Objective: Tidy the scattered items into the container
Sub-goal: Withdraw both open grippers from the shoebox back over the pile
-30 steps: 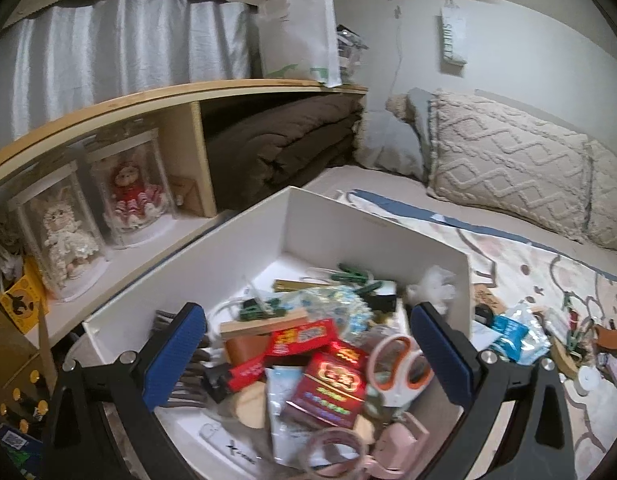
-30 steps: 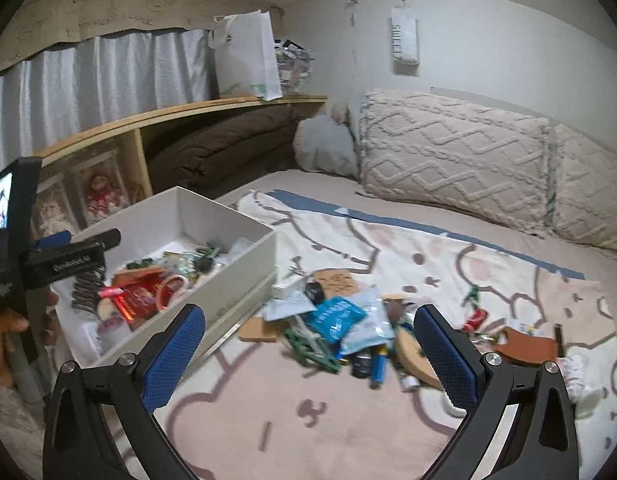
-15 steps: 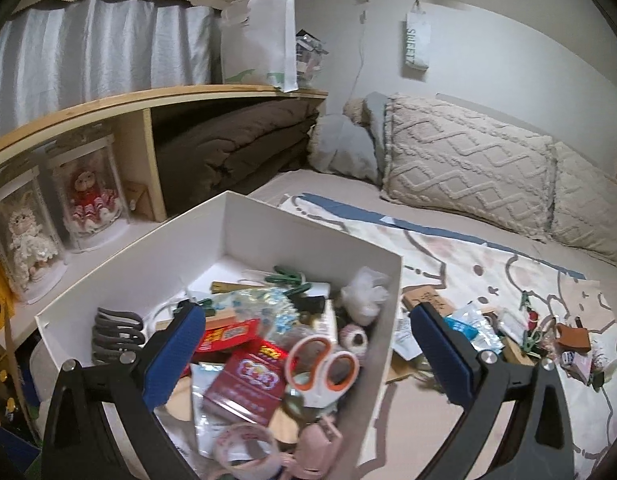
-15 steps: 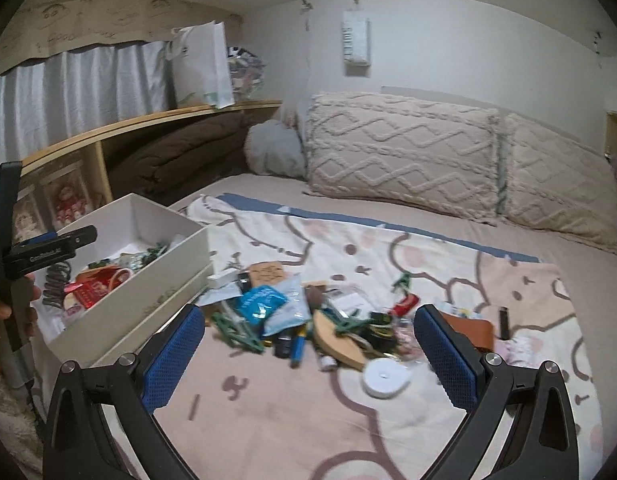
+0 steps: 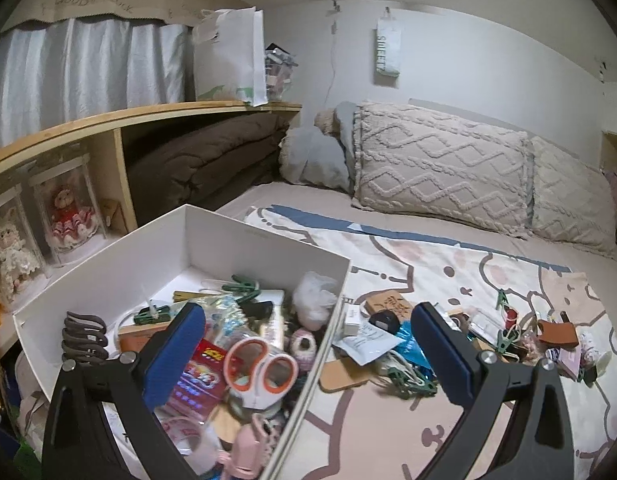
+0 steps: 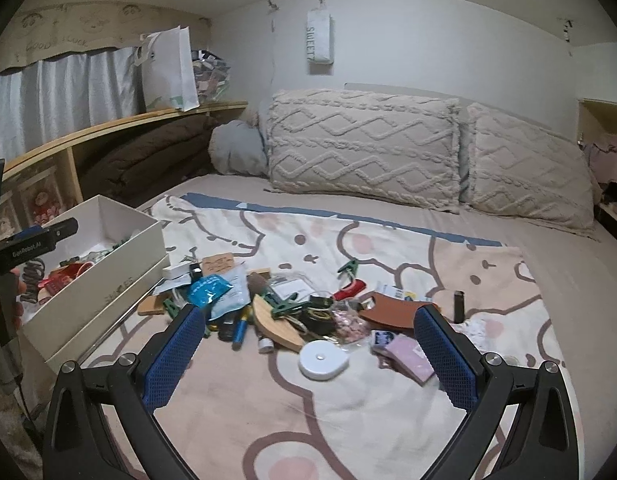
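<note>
A white box sits on the bed at the left, holding several items, among them orange-handled scissors. It also shows in the right wrist view. My left gripper is open and empty above the box's right wall. Scattered items lie on the patterned blanket: a blue packet, a white round disc, a brown leather piece, a pink card. My right gripper is open and empty, above the disc.
A wooden shelf runs along the left with dolls in clear cases and a folded brown blanket. Two knitted pillows lean against the back wall. The left gripper's body shows at the left in the right wrist view.
Both grippers have swung to the right. The left one moved from over the box's middle to its right wall. The right one now faces the pile of items on the blanket.
</note>
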The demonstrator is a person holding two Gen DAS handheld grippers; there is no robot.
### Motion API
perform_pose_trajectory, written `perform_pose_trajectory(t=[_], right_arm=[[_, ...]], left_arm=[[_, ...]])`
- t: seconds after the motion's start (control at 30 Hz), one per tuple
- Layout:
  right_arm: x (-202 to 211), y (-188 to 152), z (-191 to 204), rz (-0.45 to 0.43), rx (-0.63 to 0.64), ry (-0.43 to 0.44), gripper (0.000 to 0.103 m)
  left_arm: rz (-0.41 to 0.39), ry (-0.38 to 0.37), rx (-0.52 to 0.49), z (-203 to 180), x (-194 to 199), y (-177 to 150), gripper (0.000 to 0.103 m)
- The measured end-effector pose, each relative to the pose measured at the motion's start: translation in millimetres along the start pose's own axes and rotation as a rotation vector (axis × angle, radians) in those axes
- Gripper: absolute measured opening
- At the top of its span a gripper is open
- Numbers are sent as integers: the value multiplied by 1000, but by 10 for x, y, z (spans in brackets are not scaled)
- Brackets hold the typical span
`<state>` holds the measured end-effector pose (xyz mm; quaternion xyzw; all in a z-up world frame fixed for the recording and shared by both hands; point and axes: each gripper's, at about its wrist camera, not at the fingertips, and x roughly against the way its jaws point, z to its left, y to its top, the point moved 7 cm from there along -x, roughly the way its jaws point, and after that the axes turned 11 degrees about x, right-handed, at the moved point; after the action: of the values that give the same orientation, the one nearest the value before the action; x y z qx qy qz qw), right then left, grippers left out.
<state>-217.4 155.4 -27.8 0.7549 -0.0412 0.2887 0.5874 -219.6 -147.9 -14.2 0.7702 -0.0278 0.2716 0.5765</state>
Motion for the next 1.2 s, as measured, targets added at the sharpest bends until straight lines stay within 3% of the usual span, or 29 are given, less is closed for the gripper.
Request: perform_pose_trajectory(t=[0.47,0.93,1.2], right_arm=[[130,-276,-569,-15,-83,-98,103],[176,-483,-848,-22,-158,-132,103],[115,-575,-871,1,-172,-130,103]], left_arm=[[-21,-121,-64,-535,40,-213,103],[-43,-174,-58,-685,79,-273,103],[-3,-213,-65,-772,27,-373,103]])
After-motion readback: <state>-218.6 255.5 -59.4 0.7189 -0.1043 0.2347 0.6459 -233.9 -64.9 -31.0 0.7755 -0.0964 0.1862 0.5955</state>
